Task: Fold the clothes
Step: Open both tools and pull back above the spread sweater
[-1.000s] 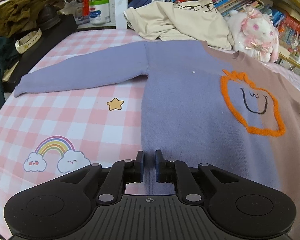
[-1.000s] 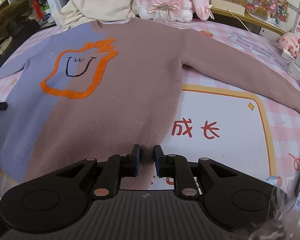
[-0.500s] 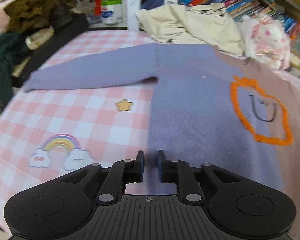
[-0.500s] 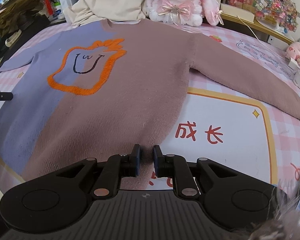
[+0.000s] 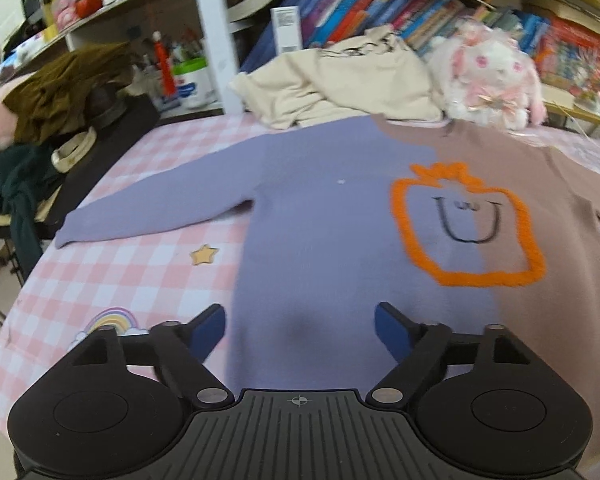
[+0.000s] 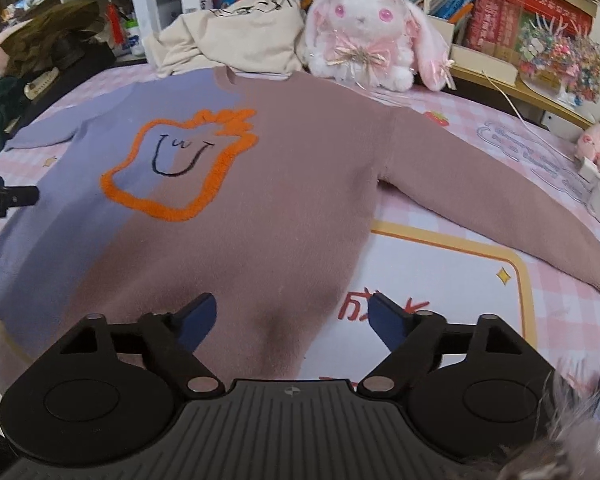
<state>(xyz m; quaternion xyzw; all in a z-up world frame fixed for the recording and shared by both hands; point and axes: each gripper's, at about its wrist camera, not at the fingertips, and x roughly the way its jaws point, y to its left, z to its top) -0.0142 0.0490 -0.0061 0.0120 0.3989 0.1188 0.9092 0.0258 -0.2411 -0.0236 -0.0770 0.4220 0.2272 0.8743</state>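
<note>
A half purple, half mauve sweater with an orange outlined smiling face lies flat, front up, both sleeves spread out on the pink checked table. It also shows in the right wrist view. My left gripper is open and empty above the purple part of the hem. My right gripper is open and empty above the mauve part of the hem. The tip of the left gripper shows at the left edge of the right wrist view.
A cream garment and a white plush rabbit lie behind the collar. Dark clothes are piled at the far left. Bookshelves stand behind. Small boxes and a pink toy sit at the right edge.
Both grippers have opened from shut and let go of the sweater's hem. Both have pulled back and risen a little. The sweater lies flat as before.
</note>
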